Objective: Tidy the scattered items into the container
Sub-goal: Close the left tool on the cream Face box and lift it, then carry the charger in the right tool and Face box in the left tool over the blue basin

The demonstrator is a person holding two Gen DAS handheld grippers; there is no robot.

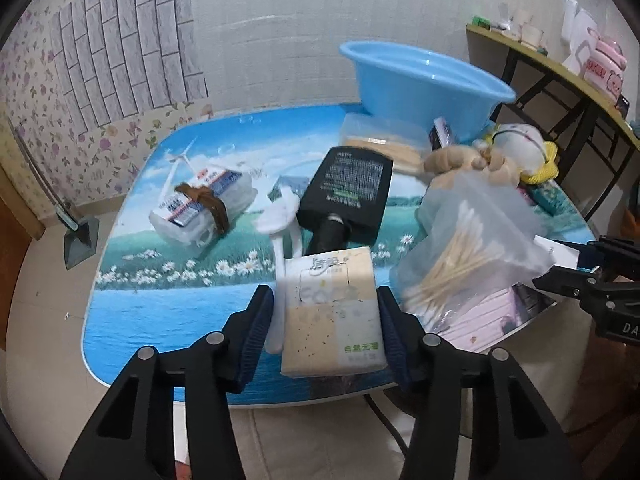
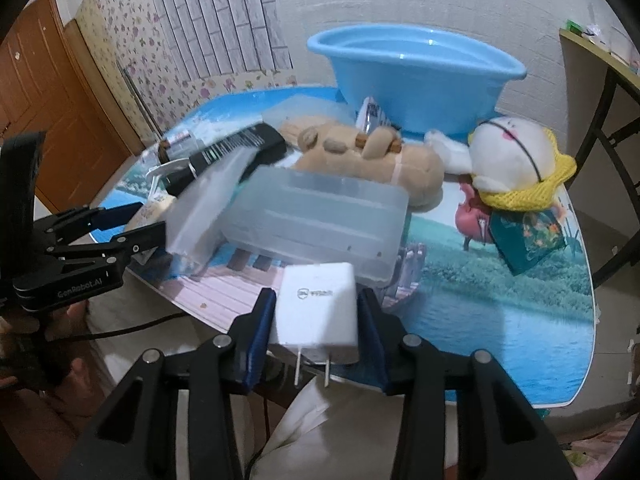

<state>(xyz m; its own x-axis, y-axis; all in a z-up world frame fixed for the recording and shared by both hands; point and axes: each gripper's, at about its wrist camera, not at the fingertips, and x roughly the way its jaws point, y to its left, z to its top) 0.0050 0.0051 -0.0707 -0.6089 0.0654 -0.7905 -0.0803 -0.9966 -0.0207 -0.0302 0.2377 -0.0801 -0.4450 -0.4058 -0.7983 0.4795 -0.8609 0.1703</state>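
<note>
Both grippers are loaded at the near table edge, with the blue basin [image 1: 424, 80] at the far side behind the clutter.

Risks:
- Left gripper [image 1: 326, 320] has the tissue pack [image 1: 332, 316] between its pads, jaws part closed. Soft pack, held by its sides; it looks like it could squash and slide out on the lift. The right pad touches the pack, but contact on the left side is hard to confirm because a white strip sits in that gap.
- Bag of cotton swabs [image 1: 464, 248] lies just beside the pack on its right. A sweep toward the basin could snag it and drag it off the edge.
- Right gripper [image 2: 316, 320] clamps the white charger [image 2: 316, 308] across its smooth sides, prongs pointing back toward the camera. Smooth plastic, so it may twist or slip if bumped.
- The charger's path to the basin crosses the clear plastic box [image 2: 320, 220], tan plush [image 2: 368, 160] and yellow-hatted doll [image 2: 516, 160]. A low carry would knock them.
- The black bottle [image 1: 344, 196] lies right ahead of the tissue pack, same problem.

Pose: both grippers pitch steeply down over the table [image 1: 160, 320], side by side and near each other. Collision is possible if both head for the basin together.
</note>
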